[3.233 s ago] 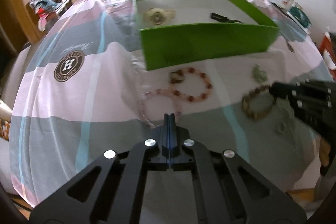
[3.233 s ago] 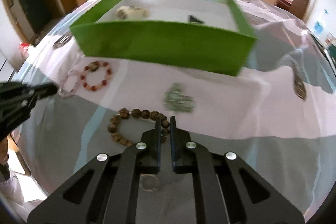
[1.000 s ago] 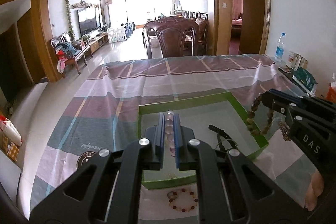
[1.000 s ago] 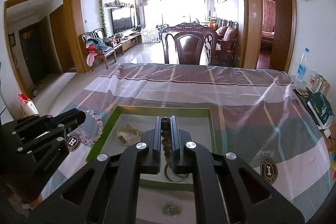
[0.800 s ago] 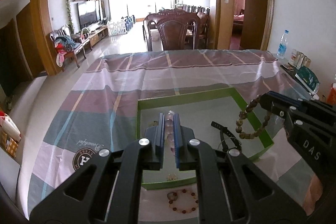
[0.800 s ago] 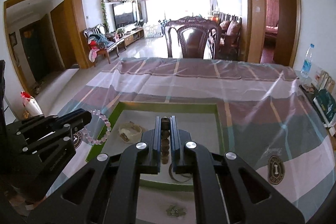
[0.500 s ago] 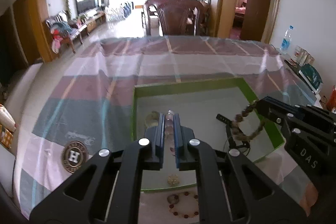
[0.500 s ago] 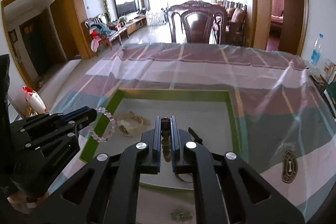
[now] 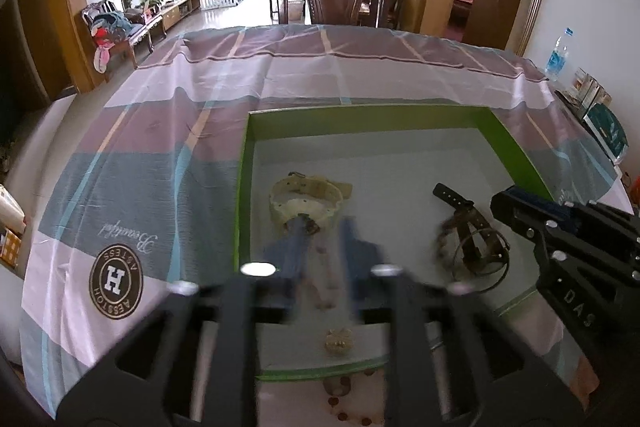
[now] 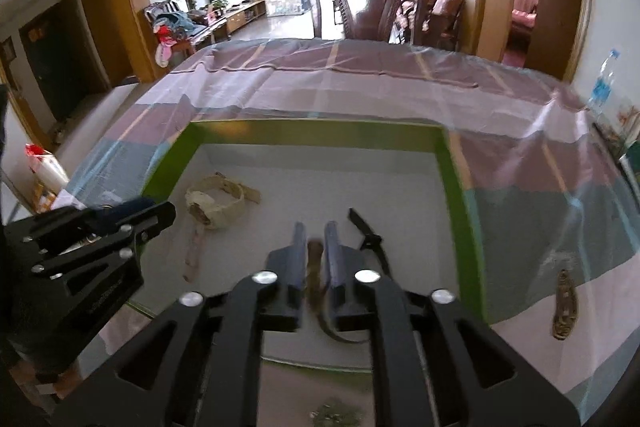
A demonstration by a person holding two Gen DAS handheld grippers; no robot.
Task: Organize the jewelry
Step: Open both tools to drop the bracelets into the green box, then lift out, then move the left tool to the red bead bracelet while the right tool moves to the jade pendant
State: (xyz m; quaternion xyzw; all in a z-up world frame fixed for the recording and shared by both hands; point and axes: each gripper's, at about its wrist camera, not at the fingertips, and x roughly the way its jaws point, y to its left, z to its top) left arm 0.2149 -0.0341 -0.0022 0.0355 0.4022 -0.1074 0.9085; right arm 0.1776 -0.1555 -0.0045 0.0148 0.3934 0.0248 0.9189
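Looking from the left wrist, the left tongs are spread, and the pink bead bracelet lies loose between them in the green box. From the right wrist, the right tongs stand slightly apart around the brown bead bracelet; whether they pinch it I cannot tell. Both bracelets seem light and floppy, so take one by a single bead.

Inside the green box, the far half of the floor lies bare and open from above. The near half is crowded: a cream watch at left, a dark strap at right, with both grippers over it. The box walls block any sideways approach
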